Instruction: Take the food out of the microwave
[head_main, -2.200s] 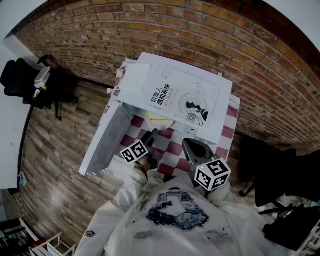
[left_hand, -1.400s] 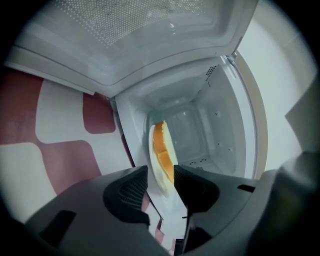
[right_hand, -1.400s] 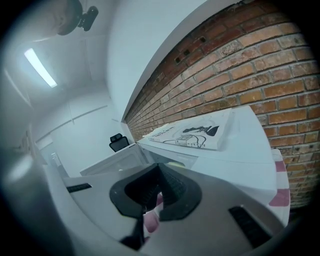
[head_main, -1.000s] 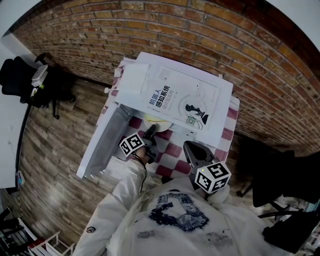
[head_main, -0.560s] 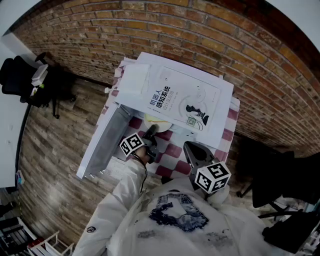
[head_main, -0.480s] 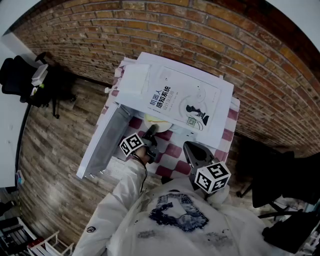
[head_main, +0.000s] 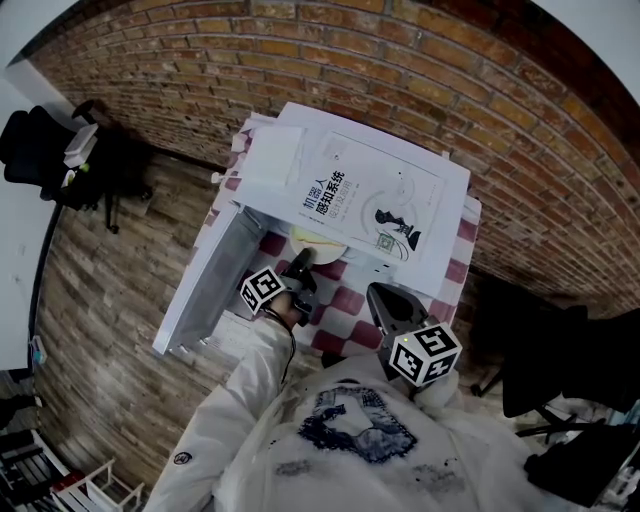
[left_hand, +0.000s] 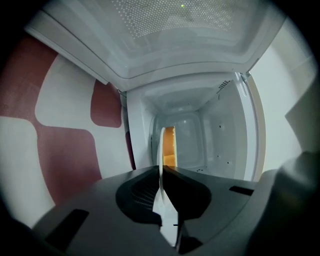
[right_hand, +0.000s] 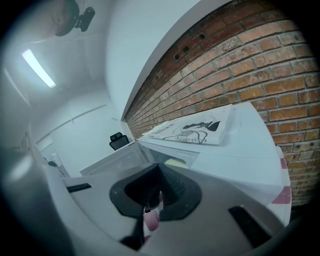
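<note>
A pale round plate (head_main: 318, 240) carrying orange-yellow food (left_hand: 169, 145) sits at the mouth of the white microwave oven (head_main: 452, 215), its rim turned toward the person, where it can be pinched. The left gripper (left_hand: 161, 172), whose jaws have just been closing, clamps that thin rim edge-on, likely ready to draw it out. At its 4 o'clock the right gripper (head_main: 378, 292) hangs closed and empty above the red-and-white checked cloth (head_main: 345, 300). The white door (head_main: 210, 280) stands open toward 8 o'clock, clearing the way. Count: one plate, one microwave, one white paperback book (head_main: 365, 200) on top, two grippers.
</note>
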